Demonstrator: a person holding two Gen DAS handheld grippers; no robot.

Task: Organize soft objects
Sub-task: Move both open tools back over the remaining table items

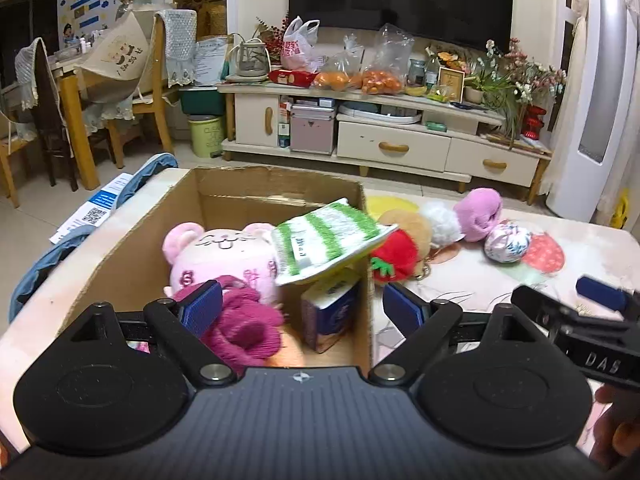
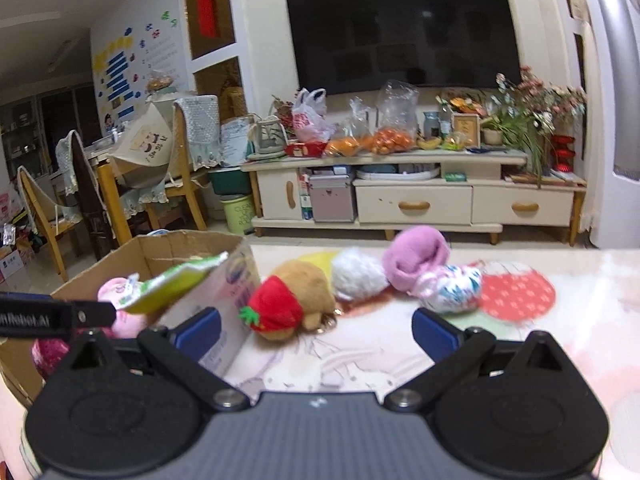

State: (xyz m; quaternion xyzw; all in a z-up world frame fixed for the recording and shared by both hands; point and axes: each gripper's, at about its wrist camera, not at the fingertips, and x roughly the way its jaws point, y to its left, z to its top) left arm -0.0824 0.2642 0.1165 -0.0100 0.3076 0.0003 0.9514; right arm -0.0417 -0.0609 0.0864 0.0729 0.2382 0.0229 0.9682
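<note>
A cardboard box (image 1: 120, 252) holds a pink plush (image 1: 224, 256), a magenta knitted piece (image 1: 244, 320) and a tissue pack (image 1: 330, 312). A green-striped cloth (image 1: 328, 240) lies tilted over its right wall. My left gripper (image 1: 302, 308) is open above the box's near right corner, straddling that wall, with nothing held. On the table right of the box lie a brown plush with a red strawberry cap (image 2: 292, 300), a white fluffy ball (image 2: 356, 274), a pink sock ball (image 2: 414, 258) and a floral ball (image 2: 452, 288). My right gripper (image 2: 316, 332) stands open and empty just short of them.
The table wears a pale printed cloth (image 2: 360, 360) with a red patch (image 2: 516, 294). Blue denim (image 1: 36, 272) and a leaflet (image 1: 96, 208) hang off its left edge. Beyond stand a TV cabinet (image 1: 392, 148), chairs (image 1: 48, 92) and a green bin (image 1: 206, 136).
</note>
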